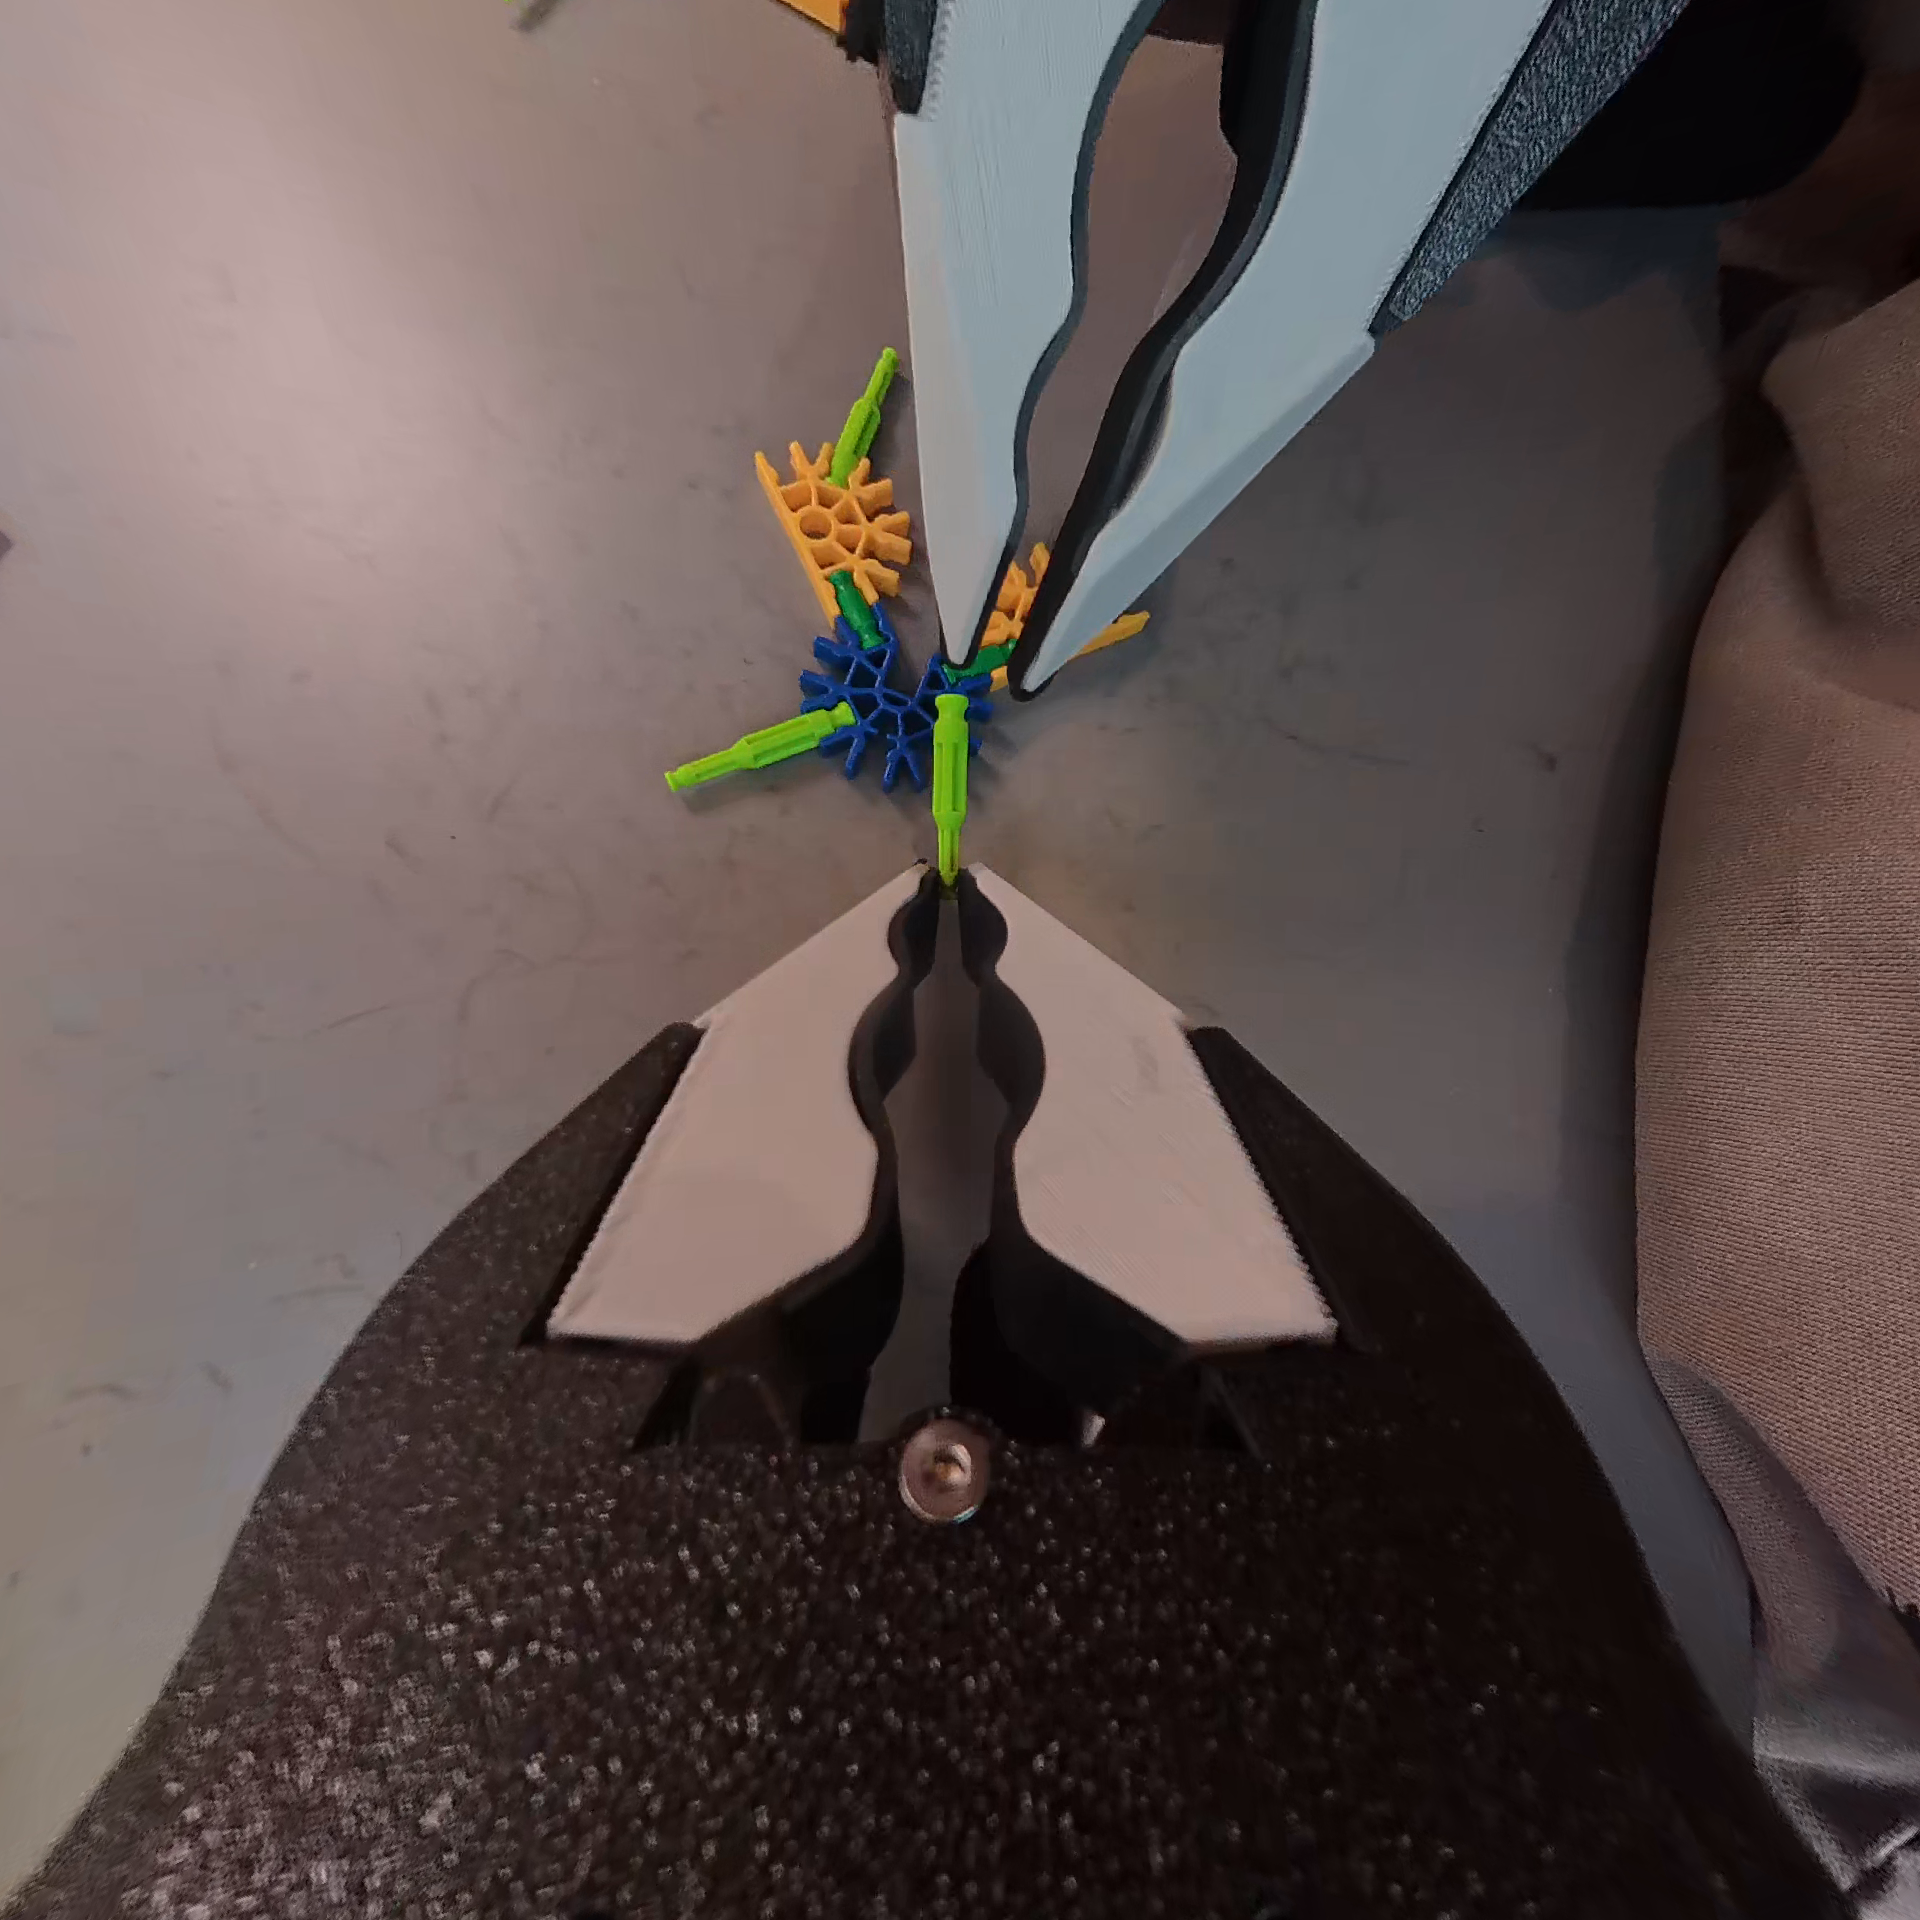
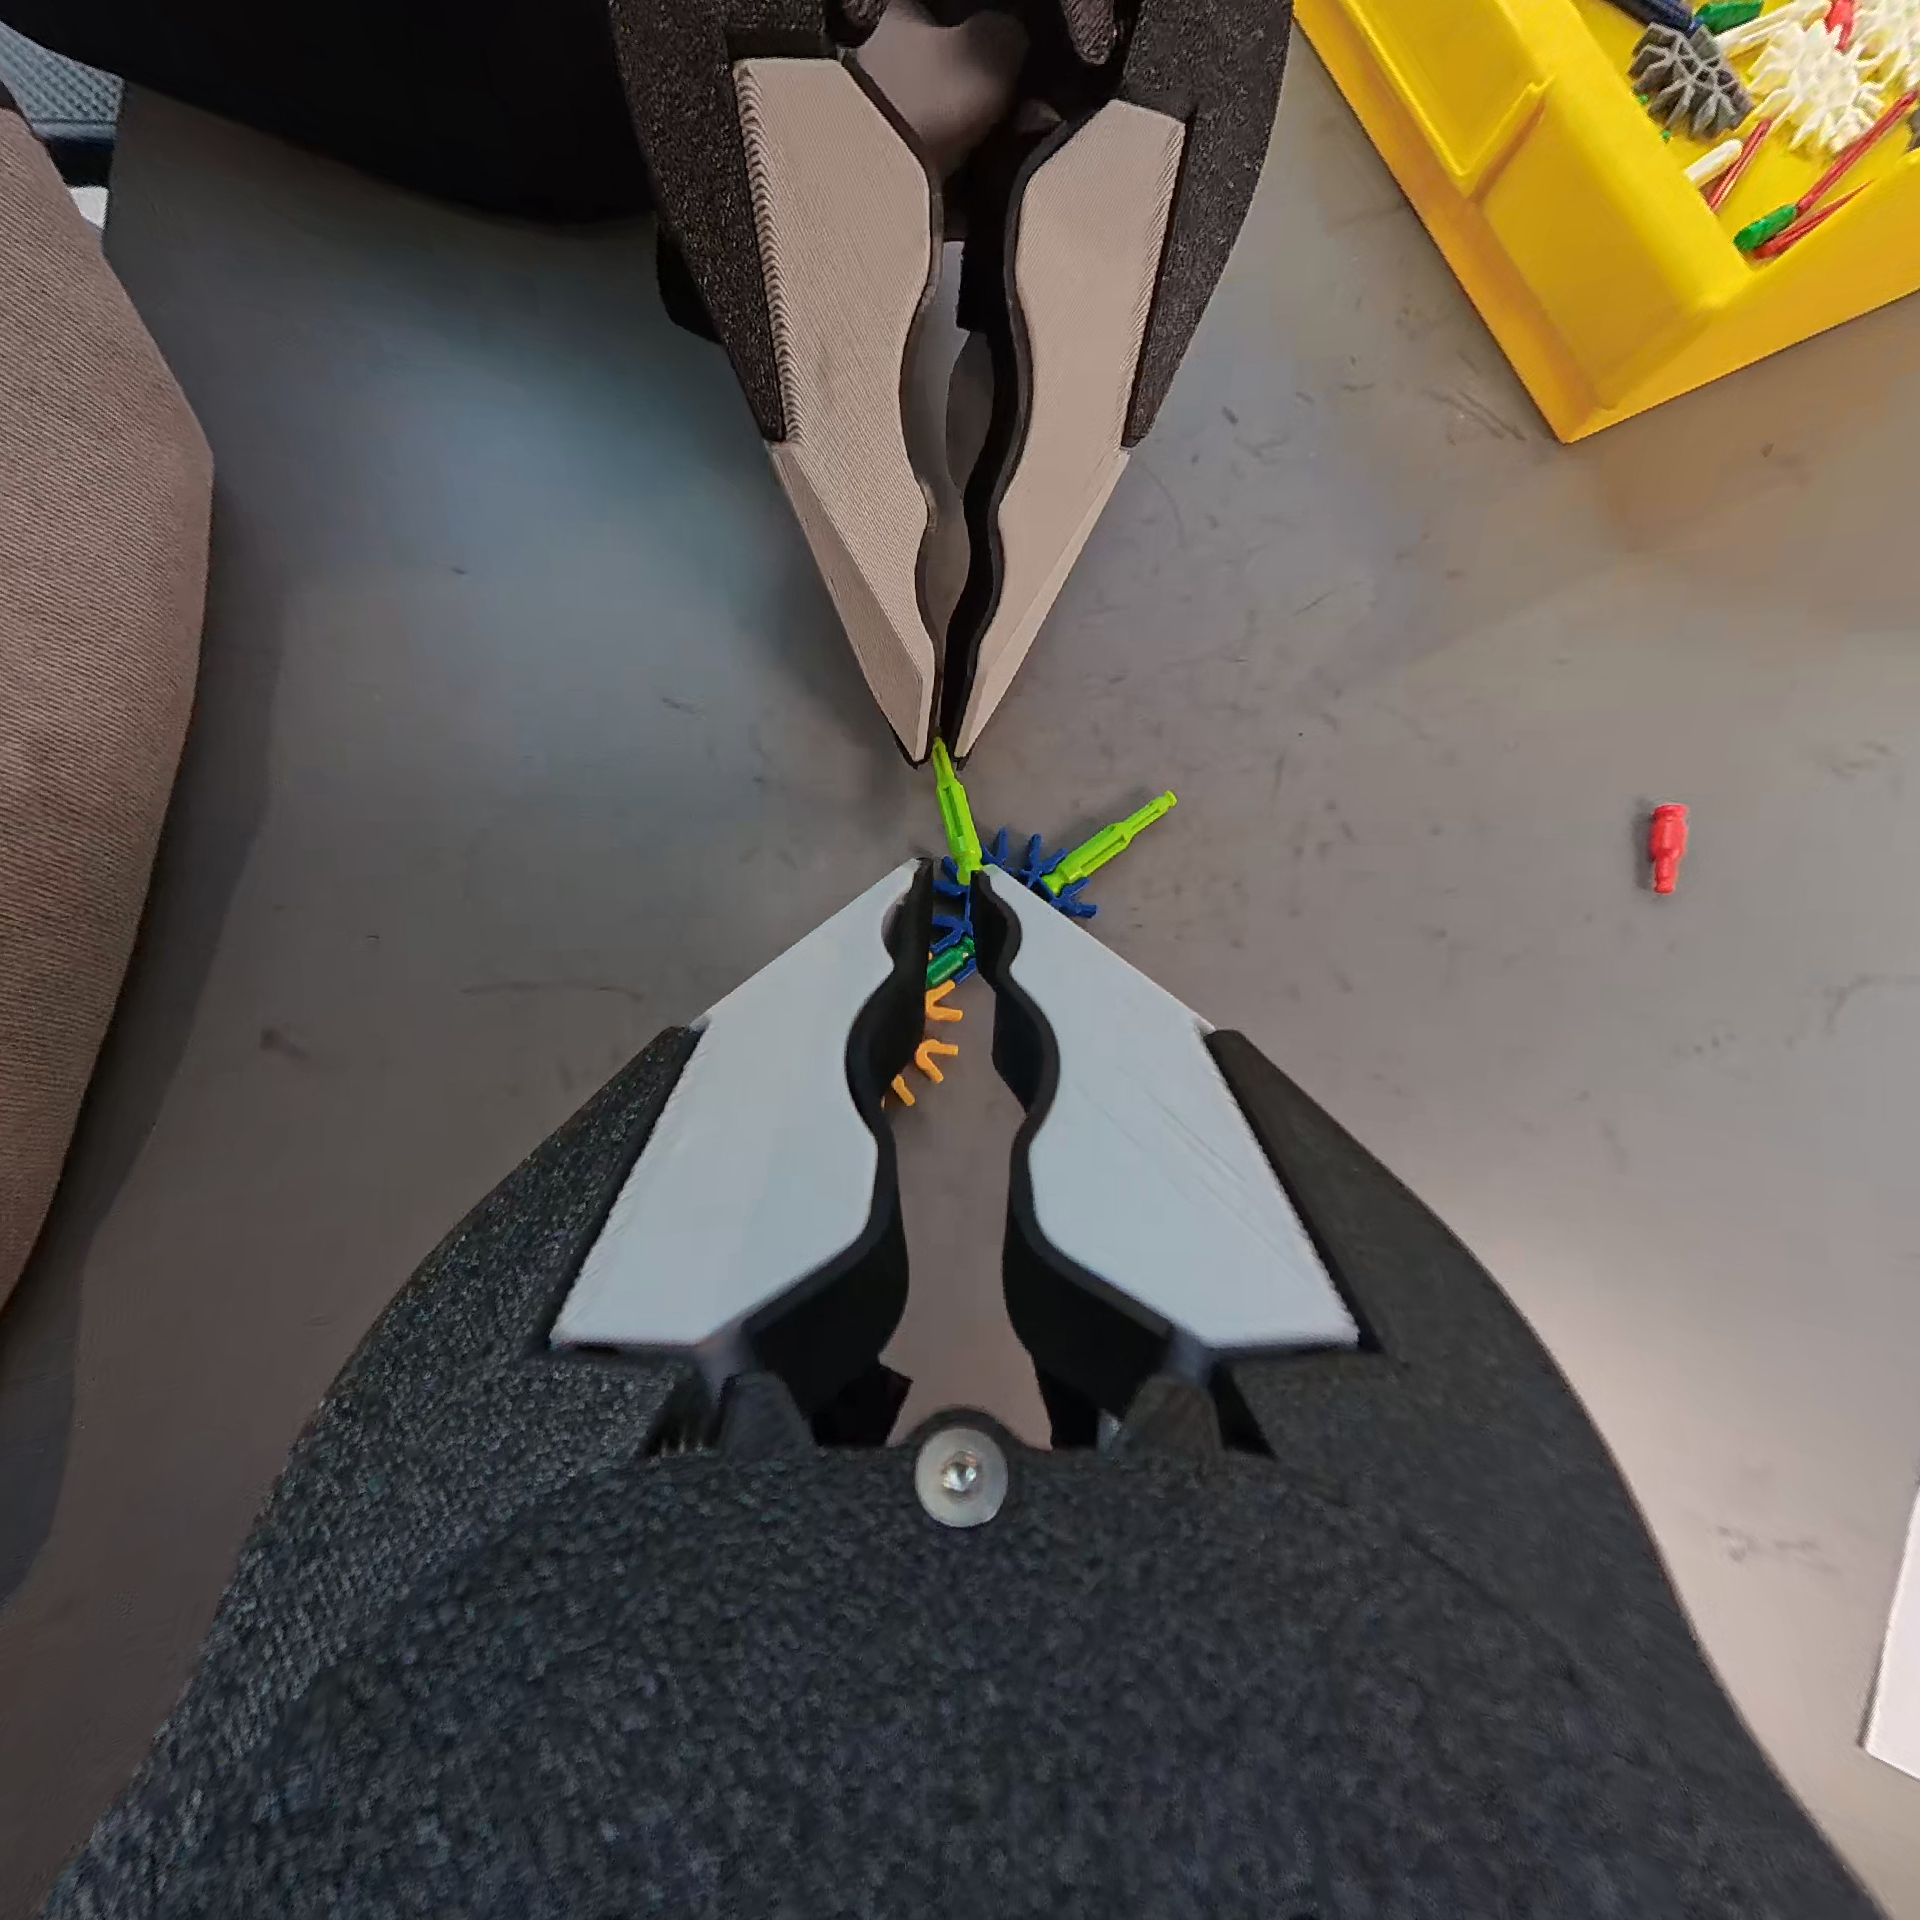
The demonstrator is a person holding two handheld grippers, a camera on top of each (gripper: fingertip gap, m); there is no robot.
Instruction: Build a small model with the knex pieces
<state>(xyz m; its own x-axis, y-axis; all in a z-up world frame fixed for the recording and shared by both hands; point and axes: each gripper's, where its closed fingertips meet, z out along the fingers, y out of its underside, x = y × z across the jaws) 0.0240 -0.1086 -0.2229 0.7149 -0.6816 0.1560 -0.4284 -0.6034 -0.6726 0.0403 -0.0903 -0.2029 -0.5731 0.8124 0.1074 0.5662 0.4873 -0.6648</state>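
A small toy assembly lies on the grey table (image 1: 364,727): a blue snowflake connector (image 1: 883,717), two orange connectors (image 1: 842,520), dark green rods and light green rods. My left gripper (image 1: 943,876) is shut on the tip of one light green rod (image 1: 951,774) whose other end sits at the blue connector. My right gripper (image 1: 992,675) comes from the opposite side, nearly closed on the assembly where a dark green rod (image 2: 948,966) joins the blue connector (image 2: 1023,868). In the right wrist view the left gripper (image 2: 940,756) faces my right gripper (image 2: 953,878) tip to tip.
A yellow bin (image 2: 1558,260) with several loose toy parts stands at the far right. A small red piece (image 2: 1665,847) lies alone on the table. Brown cloth (image 2: 83,623) borders one side, and a white sheet (image 2: 1896,1662) lies at the right edge. My right fingertips sit around 4 cm from my left ones. From either gripper's tips it is about 15 cm to the small red piece (image 2: 1665,847).
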